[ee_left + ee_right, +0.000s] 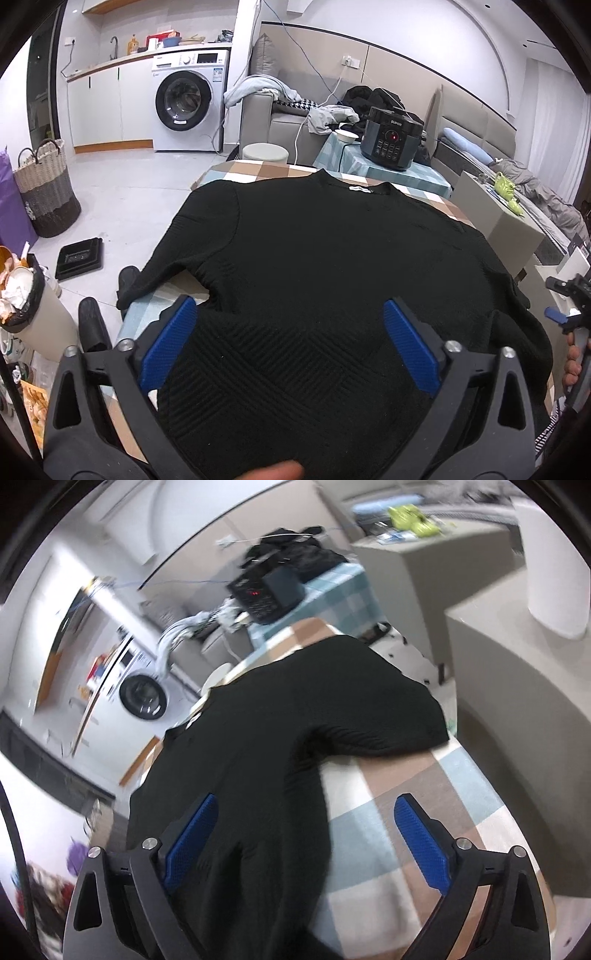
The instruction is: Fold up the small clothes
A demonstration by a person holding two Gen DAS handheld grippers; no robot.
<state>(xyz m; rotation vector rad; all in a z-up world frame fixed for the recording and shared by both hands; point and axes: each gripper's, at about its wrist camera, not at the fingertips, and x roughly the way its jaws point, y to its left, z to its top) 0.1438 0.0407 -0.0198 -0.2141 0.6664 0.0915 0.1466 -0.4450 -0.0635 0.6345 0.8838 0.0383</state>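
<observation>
Black sweater [325, 258] flat across checked table [424, 812], sleeve [155, 273] draping over left edge, left gripper [290, 343] spread above hem, right gripper [306, 834] spread astride sweater's right side edge.

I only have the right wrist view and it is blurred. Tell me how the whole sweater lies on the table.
Observer: The black sweater lies spread flat, collar label at the far edge.
Operator: Report the left sleeve.
Observer: It hangs off the checkered table's left edge.
Operator: Say where the left gripper is.
Observer: The left gripper is open over the hem, nothing pinched.
Operator: Name what sits behind the table.
Observer: A black cooker, its red light on, stands on a second table.
</observation>
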